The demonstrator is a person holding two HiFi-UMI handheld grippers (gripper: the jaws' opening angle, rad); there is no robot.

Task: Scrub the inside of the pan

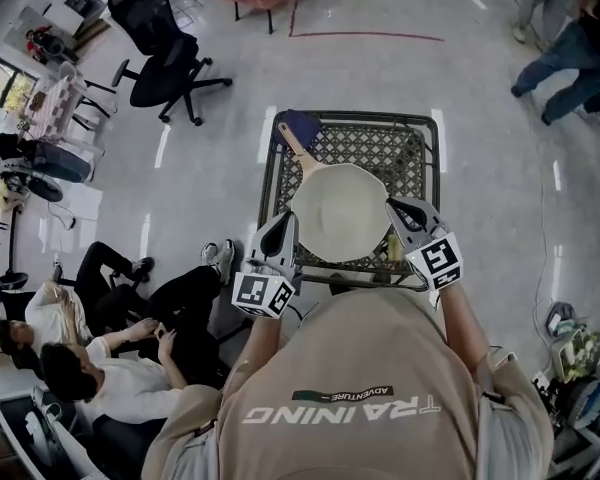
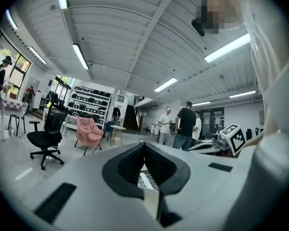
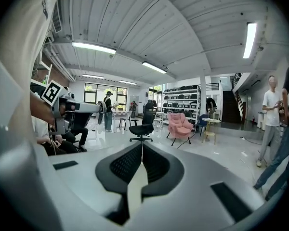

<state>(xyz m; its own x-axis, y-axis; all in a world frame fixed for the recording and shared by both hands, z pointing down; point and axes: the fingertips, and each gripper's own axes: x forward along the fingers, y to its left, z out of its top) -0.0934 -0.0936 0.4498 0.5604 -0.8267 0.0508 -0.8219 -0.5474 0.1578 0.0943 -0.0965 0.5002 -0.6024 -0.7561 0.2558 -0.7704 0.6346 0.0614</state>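
Both clenched shut: left gripper (image 1: 280,230) and right gripper (image 1: 400,211), seemingly empty, though it's hard to tell. The pan (image 1: 340,211) sits right between the 2 on the mesh surface (image 1: 380,148), probably flanked so it won't slide once scrubbing starts.

Bright, even light from ceiling tubes (image 3: 94,47); fisheye warp w/ dark corners.

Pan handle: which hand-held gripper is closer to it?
Left. The left hand-held gripper sits by the near-left rim of the pan, on the side where the handle sticks out. The right hand-held gripper is at the opposite, right rim.
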